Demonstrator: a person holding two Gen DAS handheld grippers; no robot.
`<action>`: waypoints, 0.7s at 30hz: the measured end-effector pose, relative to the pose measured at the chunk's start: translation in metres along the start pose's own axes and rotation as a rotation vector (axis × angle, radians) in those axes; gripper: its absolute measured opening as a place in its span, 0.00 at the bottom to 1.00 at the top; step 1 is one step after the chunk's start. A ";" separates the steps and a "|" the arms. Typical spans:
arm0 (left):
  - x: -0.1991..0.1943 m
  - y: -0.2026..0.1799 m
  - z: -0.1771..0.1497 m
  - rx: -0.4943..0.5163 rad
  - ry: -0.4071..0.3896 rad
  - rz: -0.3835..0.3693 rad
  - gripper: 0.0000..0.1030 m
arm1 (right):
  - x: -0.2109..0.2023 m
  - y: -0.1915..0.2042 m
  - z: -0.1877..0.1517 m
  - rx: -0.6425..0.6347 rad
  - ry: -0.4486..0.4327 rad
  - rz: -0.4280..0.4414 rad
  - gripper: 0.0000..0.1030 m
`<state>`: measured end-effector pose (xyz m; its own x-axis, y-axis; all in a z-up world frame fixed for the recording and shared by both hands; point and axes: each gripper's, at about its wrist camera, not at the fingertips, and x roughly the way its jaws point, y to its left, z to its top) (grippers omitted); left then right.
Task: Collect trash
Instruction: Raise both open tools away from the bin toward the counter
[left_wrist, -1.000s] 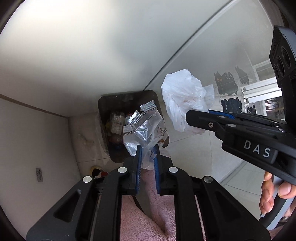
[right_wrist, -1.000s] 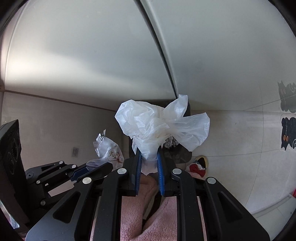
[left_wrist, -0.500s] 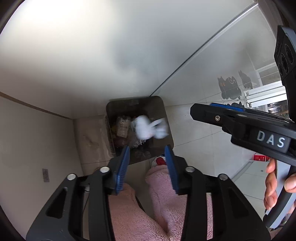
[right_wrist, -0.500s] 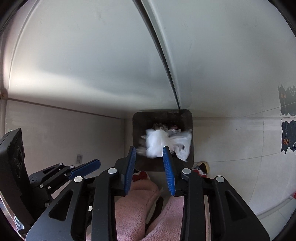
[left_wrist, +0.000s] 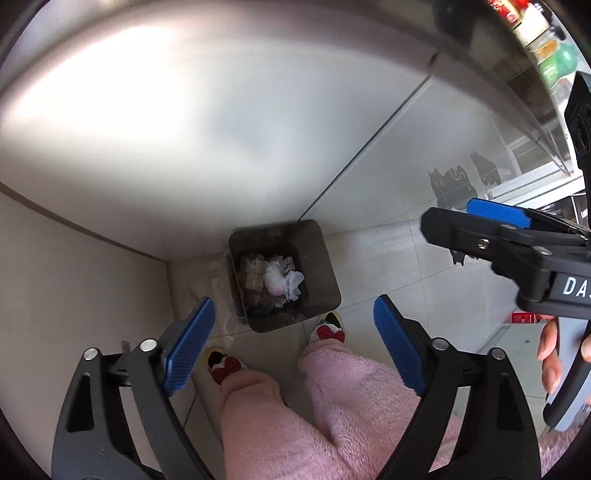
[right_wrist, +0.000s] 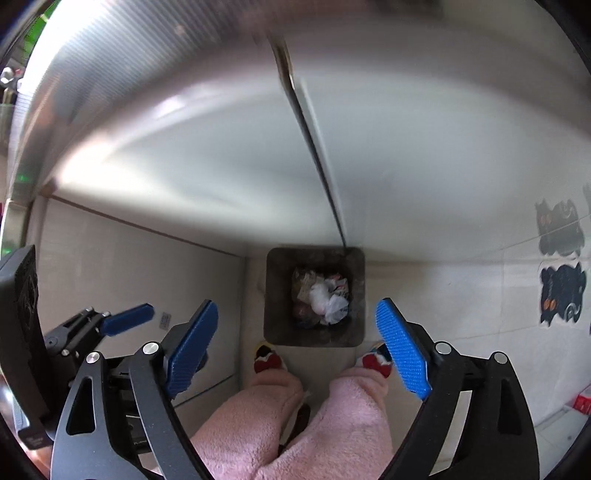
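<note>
A dark square trash bin (left_wrist: 317, 266) stands on the floor in a corner, seen from above; it also shows in the right wrist view (right_wrist: 275, 295). Inside lie a crumpled white plastic bag (left_wrist: 286, 282) (right_wrist: 328, 301), a silver wrapper and other trash. My left gripper (left_wrist: 293, 339) is wide open and empty, high above the bin's near edge. My right gripper (right_wrist: 297, 343) is wide open and empty, also high above the bin. The right gripper shows at the right of the left wrist view (left_wrist: 495, 218), and the left gripper at the left of the right wrist view (right_wrist: 127, 319).
The person's pink fleece legs (left_wrist: 332, 398) and slippers (right_wrist: 267, 360) stand just in front of the bin. White cabinet walls (left_wrist: 184, 129) enclose the corner. Cat-shaped stickers (right_wrist: 559, 291) lie on the tiled floor at right.
Both grippers opened and let go: the silver wrapper and the white plastic bag dropped into the bin. Both grippers have since risen, and their jaws have spread wider.
</note>
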<state>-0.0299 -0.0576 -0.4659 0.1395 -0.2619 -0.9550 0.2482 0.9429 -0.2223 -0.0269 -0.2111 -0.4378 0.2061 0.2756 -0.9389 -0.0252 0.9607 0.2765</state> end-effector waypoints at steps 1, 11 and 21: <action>-0.009 -0.001 0.000 -0.001 -0.014 -0.003 0.83 | -0.009 0.002 0.000 -0.007 -0.011 -0.002 0.88; -0.112 -0.001 0.011 0.006 -0.203 0.015 0.85 | -0.112 -0.001 0.009 0.023 -0.176 0.059 0.97; -0.188 0.005 0.038 -0.022 -0.339 0.008 0.87 | -0.175 0.015 0.043 0.002 -0.326 0.084 0.97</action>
<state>-0.0181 -0.0112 -0.2797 0.4526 -0.3049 -0.8379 0.2257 0.9483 -0.2231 -0.0207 -0.2465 -0.2610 0.5052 0.3282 -0.7981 -0.0537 0.9350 0.3505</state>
